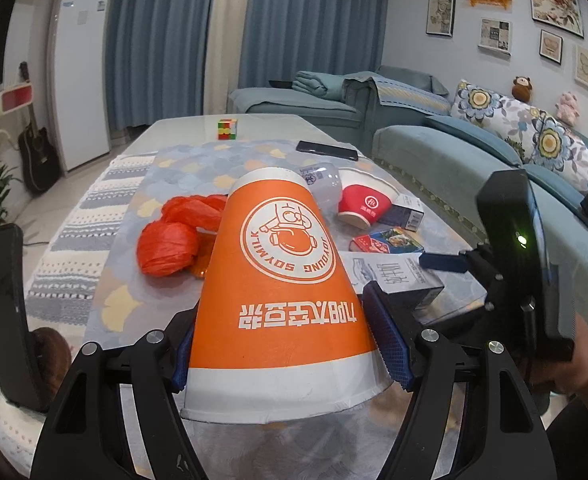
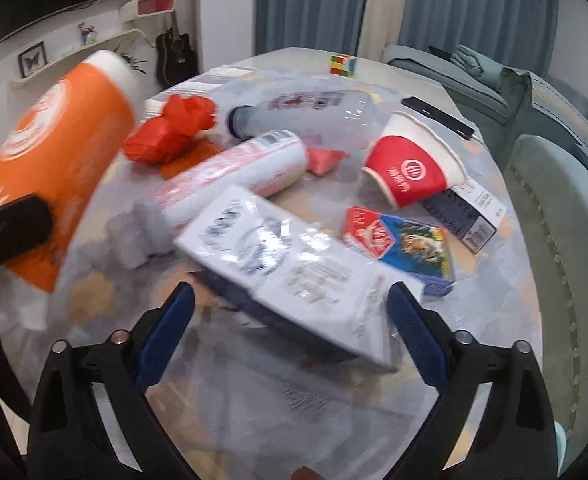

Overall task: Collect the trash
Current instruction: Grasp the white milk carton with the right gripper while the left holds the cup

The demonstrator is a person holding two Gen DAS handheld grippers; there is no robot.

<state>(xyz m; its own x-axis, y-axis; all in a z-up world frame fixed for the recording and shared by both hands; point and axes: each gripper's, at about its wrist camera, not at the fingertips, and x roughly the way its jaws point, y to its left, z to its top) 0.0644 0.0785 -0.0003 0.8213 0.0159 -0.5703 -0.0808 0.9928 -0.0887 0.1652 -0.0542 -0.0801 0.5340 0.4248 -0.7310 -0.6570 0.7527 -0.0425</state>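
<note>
Left jaws: the left gripper [image 1: 282, 344] is closed tight on the orange cup [image 1: 278, 280]. The pads press both sides near the rim, and the cup's bottom points away toward the far edge of the counter [image 1: 182, 128].
Right jaws: the right gripper [image 2: 290, 332] is wide apart and holds nothing. No pad touches anything that I can see.
White box: the box [image 2: 290, 264] lies flat on the counter near its near edge, right in front of the right jaws and partly between them.
Long side: the box runs slanted, from far-left to near-right, so it lies crooked across the gap.
Nearer hand: the right one; the left is full.
Next move, my guess: turn the right wrist a bit so the jaws squeeze the box's short sides.
Other trash: a red cup [image 2: 409, 168], two bottles [image 2: 230, 176], a red bag [image 2: 166, 132] and small boxes [image 2: 397, 240] lie farther in.
</note>
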